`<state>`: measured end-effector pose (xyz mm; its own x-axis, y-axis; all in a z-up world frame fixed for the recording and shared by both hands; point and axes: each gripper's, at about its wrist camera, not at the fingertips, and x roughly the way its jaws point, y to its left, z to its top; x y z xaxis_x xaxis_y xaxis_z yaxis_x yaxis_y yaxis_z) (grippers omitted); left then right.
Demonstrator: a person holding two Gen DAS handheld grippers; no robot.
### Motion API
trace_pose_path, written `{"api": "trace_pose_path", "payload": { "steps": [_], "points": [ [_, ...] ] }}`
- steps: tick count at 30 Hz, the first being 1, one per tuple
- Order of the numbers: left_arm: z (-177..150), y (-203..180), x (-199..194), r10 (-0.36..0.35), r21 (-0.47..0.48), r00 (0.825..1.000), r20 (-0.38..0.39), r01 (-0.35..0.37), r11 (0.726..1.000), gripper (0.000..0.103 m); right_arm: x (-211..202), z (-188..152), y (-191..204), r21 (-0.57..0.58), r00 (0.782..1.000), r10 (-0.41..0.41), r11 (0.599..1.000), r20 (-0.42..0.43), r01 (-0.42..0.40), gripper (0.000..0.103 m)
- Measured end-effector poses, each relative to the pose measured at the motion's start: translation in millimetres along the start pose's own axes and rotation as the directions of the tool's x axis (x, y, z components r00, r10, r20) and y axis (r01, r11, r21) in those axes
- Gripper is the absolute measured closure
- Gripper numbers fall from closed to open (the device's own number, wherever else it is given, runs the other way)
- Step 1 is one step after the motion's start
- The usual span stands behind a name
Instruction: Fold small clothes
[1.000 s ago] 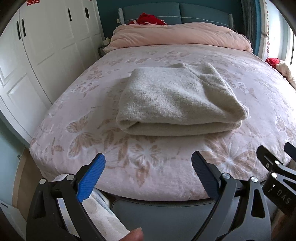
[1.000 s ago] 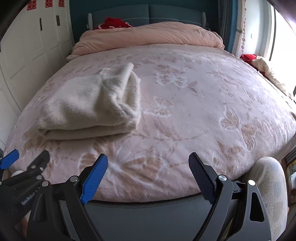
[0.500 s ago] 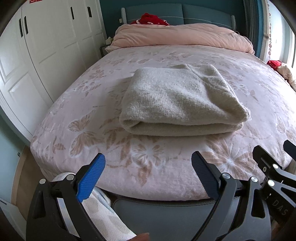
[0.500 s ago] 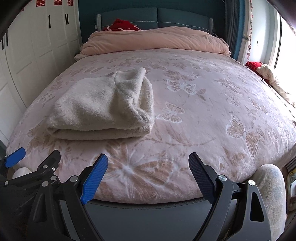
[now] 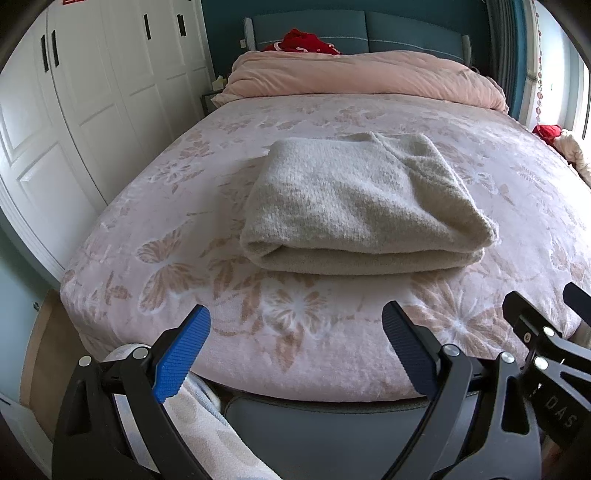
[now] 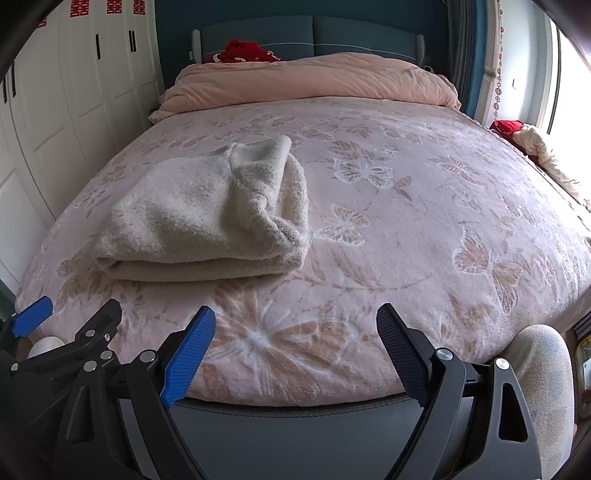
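A folded cream sweater (image 5: 354, 206) lies on a bed (image 5: 155, 229) covered with a pink blanket (image 6: 424, 229) patterned with butterflies and flowers. The knit is doubled into a thick rectangle, its rounded fold facing the foot of the bed, with a looser flap gathered along its right side. From the right wrist camera the sweater (image 6: 207, 214) sits on the left half of the mattress, well short of the bed's foot edge.

The left claw (image 5: 295, 350) hangs above the foot of the bed with its jaws spread wide and nothing between them, one blue pad (image 5: 181, 354) to the left and a darker one to the right. The right claw (image 6: 295, 350) is likewise spread wide and empty, near the same edge, and its black frame shows at the lower right of the left wrist view (image 5: 546, 354). The left claw's frame and blue tip appear at the lower left of the right wrist view (image 6: 66, 343). Neither claw touches the sweater; both are apart from it, nearer the camera.

A rolled pink duvet (image 5: 362, 77) lies across the head of the bed against a teal headboard (image 6: 310, 33), with a red garment (image 5: 306, 40) behind it. White wardrobe doors (image 5: 92, 85) line the left wall. More red and cream fabric (image 6: 532, 144) is heaped at the bed's right side by the window.
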<state>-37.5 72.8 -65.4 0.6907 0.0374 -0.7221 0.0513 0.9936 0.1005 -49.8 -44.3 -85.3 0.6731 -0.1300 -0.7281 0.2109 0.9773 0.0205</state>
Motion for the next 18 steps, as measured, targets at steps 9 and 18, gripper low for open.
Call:
{"api": "trace_pose_path", "payload": {
  "steps": [9, 18],
  "points": [
    [0.6, -2.1, -2.2, 0.007, -0.012, 1.0, 0.004, -0.007, 1.0, 0.011, -1.7, 0.7, 7.9, 0.004, 1.0, -0.007, 1.0, 0.003, 0.007, 0.016],
    [-0.9, -3.6, -4.1, 0.024, -0.018, 1.0, 0.003, -0.024, 1.0, 0.011, -2.1, -0.4, 10.8, 0.011, 1.0, -0.013, 1.0, 0.003, 0.013, 0.016]
  ]
}}
